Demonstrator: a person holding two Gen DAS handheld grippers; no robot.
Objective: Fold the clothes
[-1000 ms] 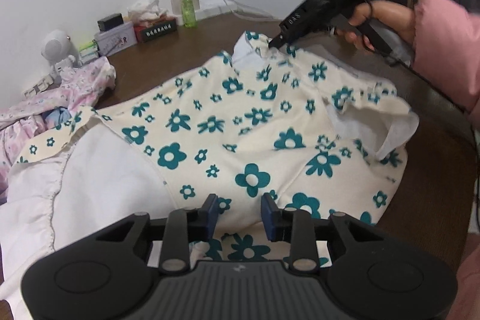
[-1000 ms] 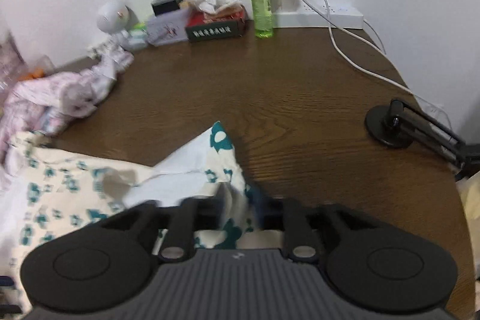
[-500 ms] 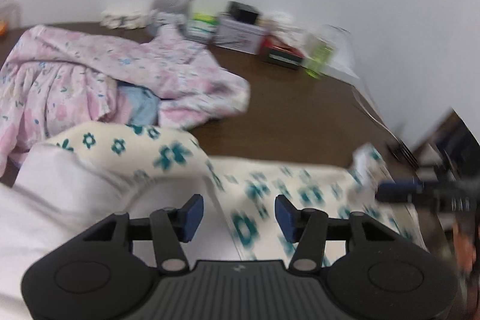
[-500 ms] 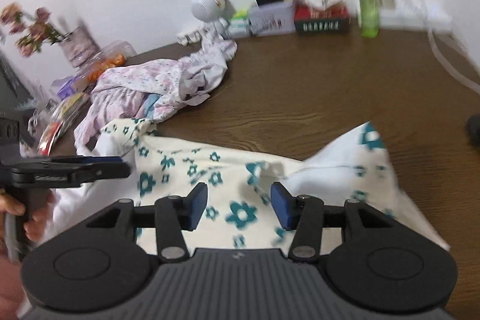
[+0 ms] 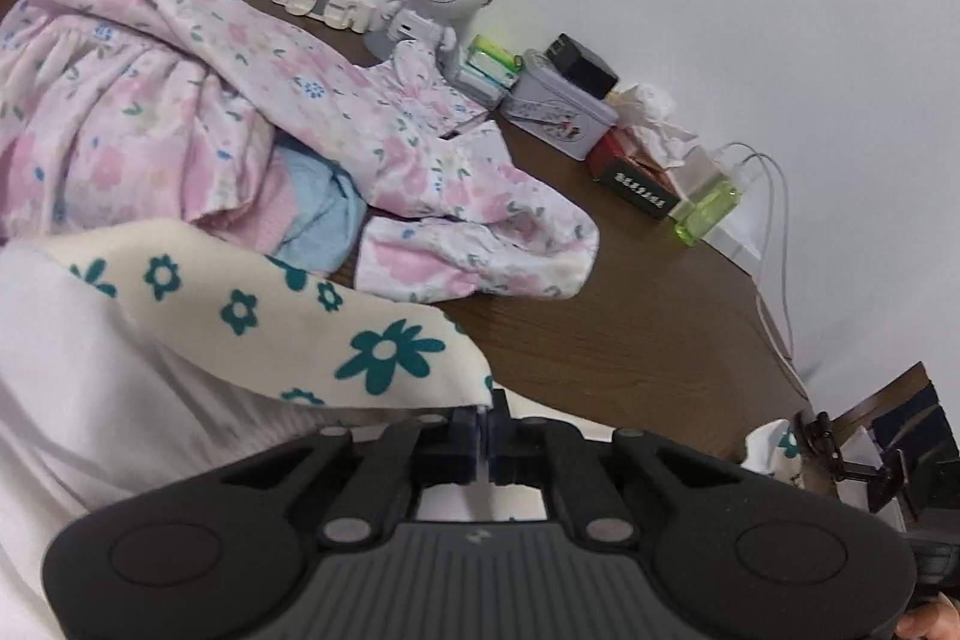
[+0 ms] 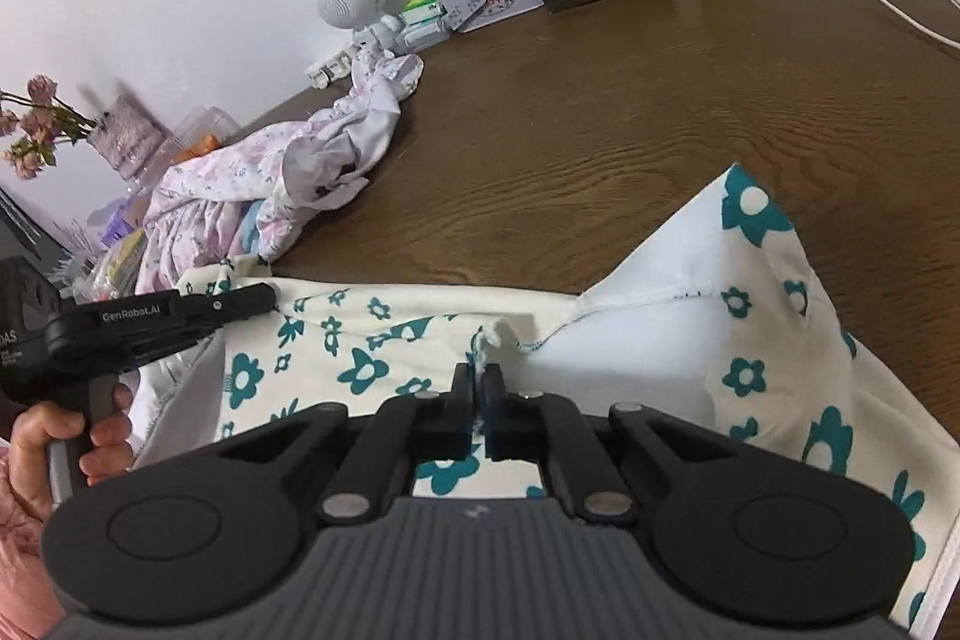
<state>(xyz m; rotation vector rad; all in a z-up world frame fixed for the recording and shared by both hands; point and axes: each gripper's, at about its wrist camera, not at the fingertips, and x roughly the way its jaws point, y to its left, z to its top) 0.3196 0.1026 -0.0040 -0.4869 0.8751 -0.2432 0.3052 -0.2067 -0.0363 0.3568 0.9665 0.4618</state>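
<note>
Left gripper (image 5: 485, 421) and right gripper (image 6: 478, 388) each pinch an edge of the cream cotton garment with teal flowers (image 6: 360, 340), which lies on the brown wooden table (image 6: 600, 118) just ahead of them; lift both evenly, keeping the held edge taut, clear of the pink floral clothes pile (image 5: 180, 100) beyond

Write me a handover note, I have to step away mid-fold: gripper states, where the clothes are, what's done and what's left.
Left gripper: shut on an edge of the cream garment with teal flowers.
Right gripper: shut on another edge of it, near a white fabric tag.
The garment lies spread on the brown table, one corner turned over showing white lining.
Pink floral clothes are heaped unfolded behind it.
Done: both edges gripped. Left: make the fold, then the pink pile.
</note>
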